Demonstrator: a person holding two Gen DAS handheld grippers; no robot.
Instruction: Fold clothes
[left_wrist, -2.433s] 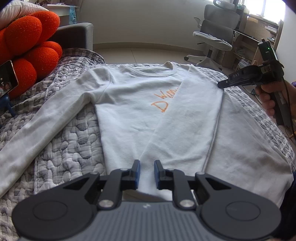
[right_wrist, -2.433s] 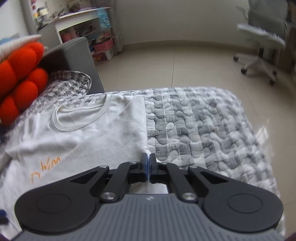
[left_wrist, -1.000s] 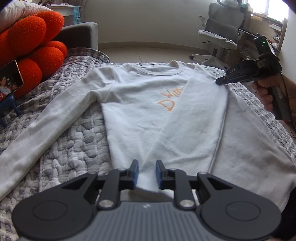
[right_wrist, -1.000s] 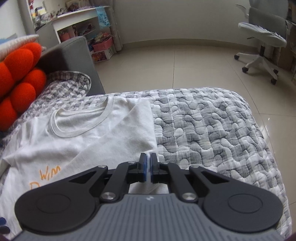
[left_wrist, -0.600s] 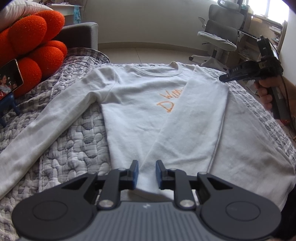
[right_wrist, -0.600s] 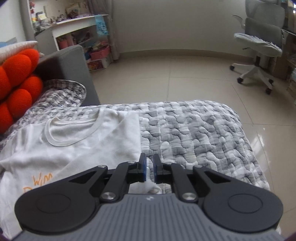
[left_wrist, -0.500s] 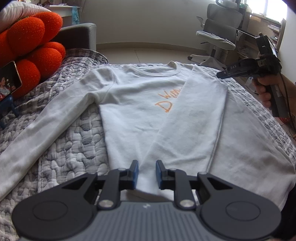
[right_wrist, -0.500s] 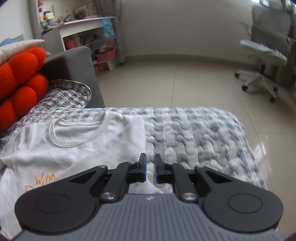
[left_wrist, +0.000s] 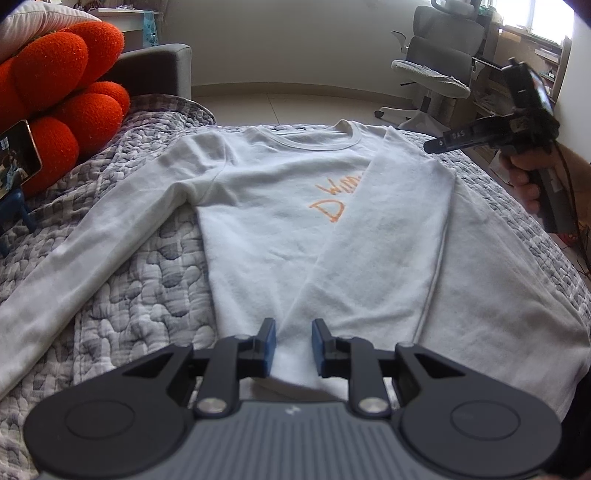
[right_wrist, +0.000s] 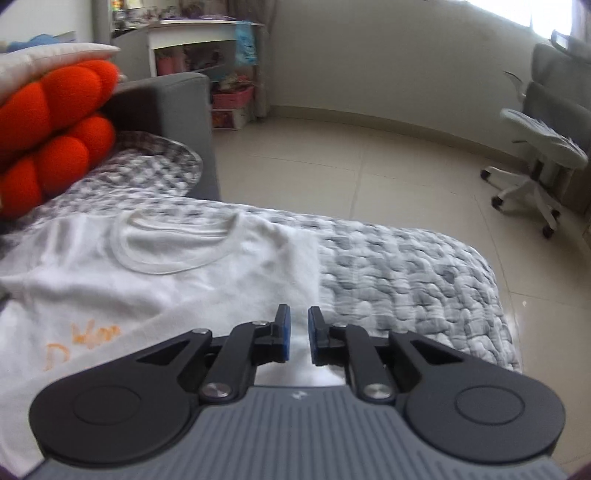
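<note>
— So, where is the sweatshirt?

— Flat on the quilt, collar toward twelve o'clock in the left wrist view. One sleeve is folded across the chest, partly hiding the orange lettering. The other sleeve runs out toward eight o'clock over the quilt.

— And the left gripper?

— At six o'clock over the lower part of the sweatshirt, jaws a little apart. White cloth shows through the gap, but nothing is pinched.

— The right gripper?

— Its jaws have just been opening; a narrow gap now shows between the blue pads, with nothing held. From its own view it sits above the sweatshirt's edge, where white cloth meets the quilt. In the left wrist view it hangs at two o'clock, just off the folded shoulder, held in a hand.

— Anything else around?

— Orange cushions at ten o'clock, a phone below them, and an office chair at one o'clock.
</note>
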